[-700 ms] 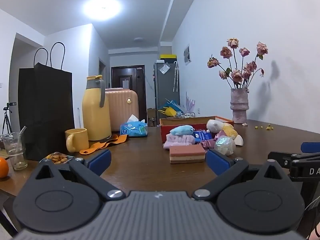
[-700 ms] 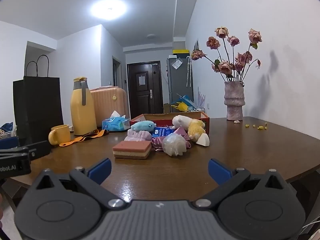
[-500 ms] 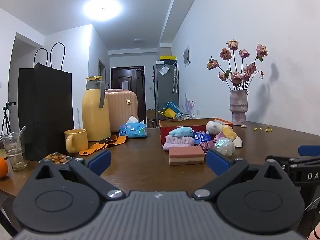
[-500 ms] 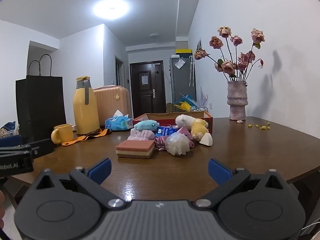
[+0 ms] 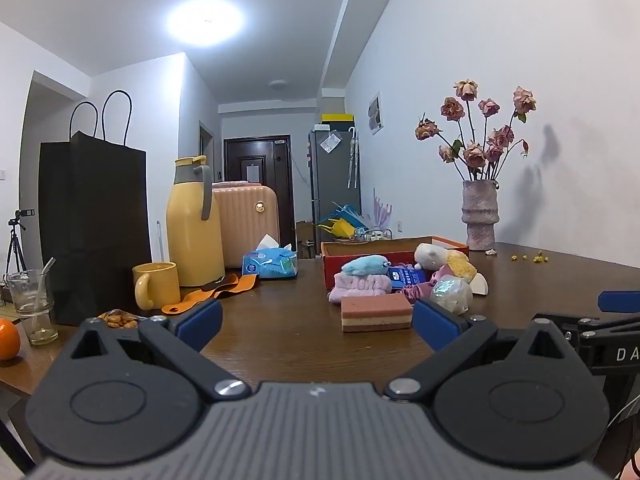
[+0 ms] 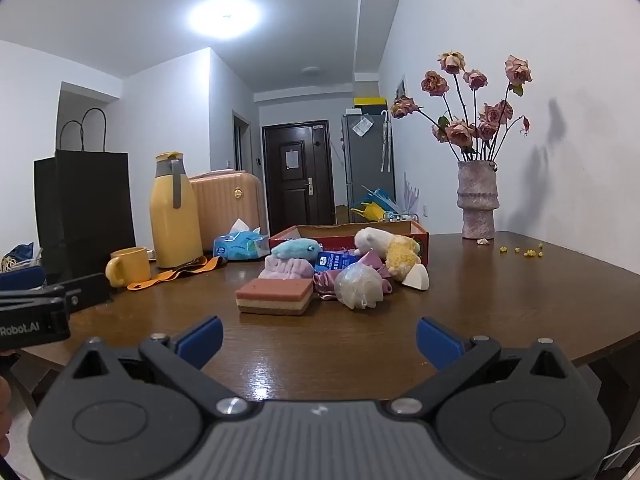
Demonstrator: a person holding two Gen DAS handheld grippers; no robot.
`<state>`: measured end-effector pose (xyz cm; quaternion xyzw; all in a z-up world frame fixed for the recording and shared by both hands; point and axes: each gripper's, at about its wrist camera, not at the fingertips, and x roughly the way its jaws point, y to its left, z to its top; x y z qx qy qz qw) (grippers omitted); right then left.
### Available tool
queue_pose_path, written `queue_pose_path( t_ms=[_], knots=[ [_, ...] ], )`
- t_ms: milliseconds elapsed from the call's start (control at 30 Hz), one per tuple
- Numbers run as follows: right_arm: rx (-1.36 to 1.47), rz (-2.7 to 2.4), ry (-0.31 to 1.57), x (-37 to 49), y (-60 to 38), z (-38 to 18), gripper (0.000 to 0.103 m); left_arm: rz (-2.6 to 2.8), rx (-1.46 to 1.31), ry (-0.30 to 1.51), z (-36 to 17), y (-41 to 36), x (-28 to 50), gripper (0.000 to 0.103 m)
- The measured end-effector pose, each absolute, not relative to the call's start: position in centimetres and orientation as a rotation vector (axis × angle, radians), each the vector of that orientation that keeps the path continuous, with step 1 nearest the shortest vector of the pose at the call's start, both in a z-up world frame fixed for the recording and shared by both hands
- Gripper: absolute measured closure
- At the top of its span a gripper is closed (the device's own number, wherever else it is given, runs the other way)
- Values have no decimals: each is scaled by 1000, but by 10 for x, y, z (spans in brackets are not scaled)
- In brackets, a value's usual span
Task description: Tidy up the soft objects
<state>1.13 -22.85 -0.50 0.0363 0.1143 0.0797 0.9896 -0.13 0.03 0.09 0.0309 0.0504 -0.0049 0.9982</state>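
So the soft stuff is all bunched up right in front of the red box (image 6: 348, 236), on the brown table (image 6: 500, 300). Nearest the camera from that box is a layered pink sponge (image 6: 275, 296) lying flat, and just beside it sits a whitish mesh bath puff (image 6: 359, 286). Tucked closer to the box front: a lilac fuzzy headband (image 6: 286, 269) with a blue plush fish (image 6: 297, 248) on top of it, a small blue tissue pack (image 6: 332, 261), a pink scrunchie (image 6: 325, 282), and a white-and-yellow plush toy (image 6: 386, 245) leaning against the box, with a white teardrop sponge (image 6: 417, 279) at its foot. Off to the box's left there's a blue tissue packet (image 6: 240, 245), a yellow thermos (image 6: 175, 212), a yellow mug (image 6: 129, 266) and a black paper bag (image 6: 86, 208); to its right, a vase of dried roses (image 6: 477, 204). Both grippers are hanging back at the table's near edge, well apart from the pile. The left gripper (image 5: 316, 318) has its blue pads spread wide with nothing in between, and the right gripper (image 6: 319, 338) is the same, wide apart and empty.
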Motion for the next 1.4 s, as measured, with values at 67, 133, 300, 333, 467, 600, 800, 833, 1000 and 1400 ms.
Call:
queue_pose_path(
  t_ms=[67, 133, 300, 333, 467, 600, 800, 833, 1000, 1400],
  knots=[
    [73, 163, 229, 11, -229, -4, 0, -6, 63, 101, 2, -1, -2, 0],
    [72, 162, 228, 12, -228, -5, 0, -6, 65, 102, 1, -1, -2, 0],
    [75, 160, 232, 13, -228, -5, 0, -8, 62, 104, 0, 0, -1, 0],
    [75, 160, 232, 12, -227, -6, 0, -8, 61, 104, 0, 0, -1, 0],
    [75, 160, 232, 12, -227, -5, 0, -9, 63, 104, 1, 0, -1, 0],
    [76, 158, 229, 12, -227, -5, 0, -9, 62, 103, 1, 0, -1, 0],
    [75, 157, 227, 11, -228, -5, 0, -9, 63, 102, 2, 0, 0, 0],
    [74, 158, 227, 11, -227, -5, 0, -9, 63, 102, 1, 0, 0, 0],
    [74, 162, 224, 10, -227, -5, 0, -9, 64, 102, 1, -1, 0, 0],
    [78, 161, 220, 11, -227, -3, 0, -8, 67, 102, 1, -1, -1, 0]
  ],
)
